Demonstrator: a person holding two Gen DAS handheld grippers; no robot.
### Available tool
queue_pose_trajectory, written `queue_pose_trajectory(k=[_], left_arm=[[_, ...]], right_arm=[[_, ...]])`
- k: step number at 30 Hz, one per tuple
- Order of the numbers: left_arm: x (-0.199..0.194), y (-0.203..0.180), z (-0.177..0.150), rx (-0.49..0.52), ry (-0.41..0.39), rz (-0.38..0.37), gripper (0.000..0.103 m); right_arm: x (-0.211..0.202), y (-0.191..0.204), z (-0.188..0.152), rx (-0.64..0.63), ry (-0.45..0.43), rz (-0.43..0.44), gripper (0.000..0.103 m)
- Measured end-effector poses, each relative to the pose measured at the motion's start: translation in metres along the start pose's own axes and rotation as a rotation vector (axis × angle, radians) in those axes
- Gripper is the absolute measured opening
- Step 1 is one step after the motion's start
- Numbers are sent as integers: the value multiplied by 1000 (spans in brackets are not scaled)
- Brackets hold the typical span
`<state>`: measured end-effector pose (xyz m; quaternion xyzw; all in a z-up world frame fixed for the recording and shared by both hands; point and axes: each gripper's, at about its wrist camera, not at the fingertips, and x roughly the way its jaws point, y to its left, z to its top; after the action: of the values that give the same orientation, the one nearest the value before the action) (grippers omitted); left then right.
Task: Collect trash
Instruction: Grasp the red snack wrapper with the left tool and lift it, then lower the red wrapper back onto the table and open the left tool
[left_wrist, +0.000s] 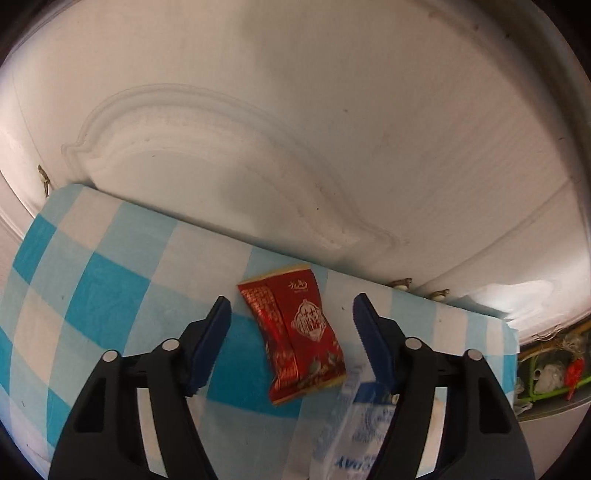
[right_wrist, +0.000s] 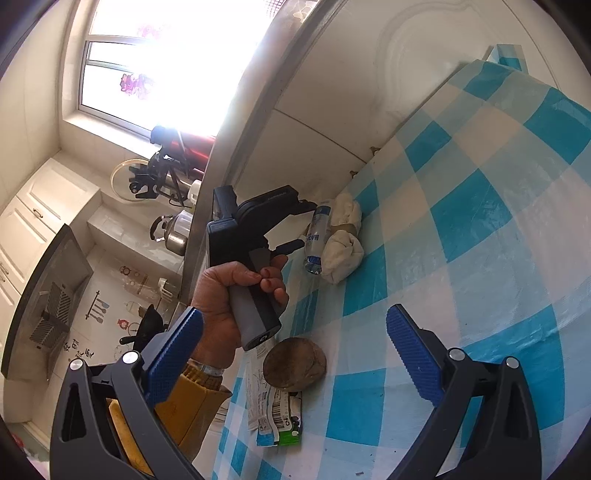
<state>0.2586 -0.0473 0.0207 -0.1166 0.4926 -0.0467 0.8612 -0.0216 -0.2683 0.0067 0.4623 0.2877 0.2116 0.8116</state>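
Plastic bottle (right_wrist: 316, 236) (contents unclear), red wrapper (left_wrist: 295, 332)

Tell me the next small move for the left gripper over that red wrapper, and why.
Probably lower the left gripper a little further and close on the red wrapper. The wrapper lies flat on the checked tablecloth, framed between the open fingers, which are not pressing on it. A clear plastic bottle lies close at the near right, so keep the right finger off it.
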Motion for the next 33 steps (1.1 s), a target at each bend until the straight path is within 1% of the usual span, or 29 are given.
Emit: queue_pose_trajectory(k=[1, 2, 4, 5, 7, 9, 13, 15, 17, 20, 23, 27, 29, 31, 33], left_arm=[[3, -1, 0, 4, 4, 5, 58], [5, -2, 0, 6, 12, 2, 53], [6, -6, -2, 30, 10, 22, 42], [5, -9, -3, 49, 6, 32, 41], [4, -14, -7, 91, 10, 30, 35], [0, -21, -13, 138, 19, 18, 34], [-11, -35, -33, 270, 28, 14, 34], [-19, -39, -45, 320, 47, -13, 34], [-26, -43, -56, 372, 49, -20, 34], [-40, -52, -79, 472, 53, -31, 34], [-53, -58, -103, 559, 66, -66, 34], [-68, -63, -127, 637, 82, -106, 34], [-75, -65, -138, 656, 93, -134, 34], [-81, -64, -151, 673, 86, -139, 34], [-86, -60, -157, 658, 77, -147, 34]], right_arm=[[0, 0, 0, 2, 0, -2, 98], [0, 0, 0, 3, -1, -4, 98], [-2, -2, 0, 11, -8, -12, 98], [-3, -3, 1, 16, -14, -17, 98], [-6, -6, 2, 28, -25, -23, 98], [-7, -6, 3, 29, -32, -30, 98], [-11, -5, 4, 19, -51, -57, 98], [-13, -3, 5, 7, -63, -79, 98], [-16, -2, 6, -8, -79, -100, 98], [-19, 1, 6, -34, -99, -155, 98], [-22, 3, 7, -62, -117, -208, 98], [-23, 2, 9, -83, -130, -262, 98], [-24, 1, 11, -83, -139, -274, 98], [-26, -1, 14, -86, -146, -290, 97], [-29, -4, 16, -78, -155, -308, 97]])
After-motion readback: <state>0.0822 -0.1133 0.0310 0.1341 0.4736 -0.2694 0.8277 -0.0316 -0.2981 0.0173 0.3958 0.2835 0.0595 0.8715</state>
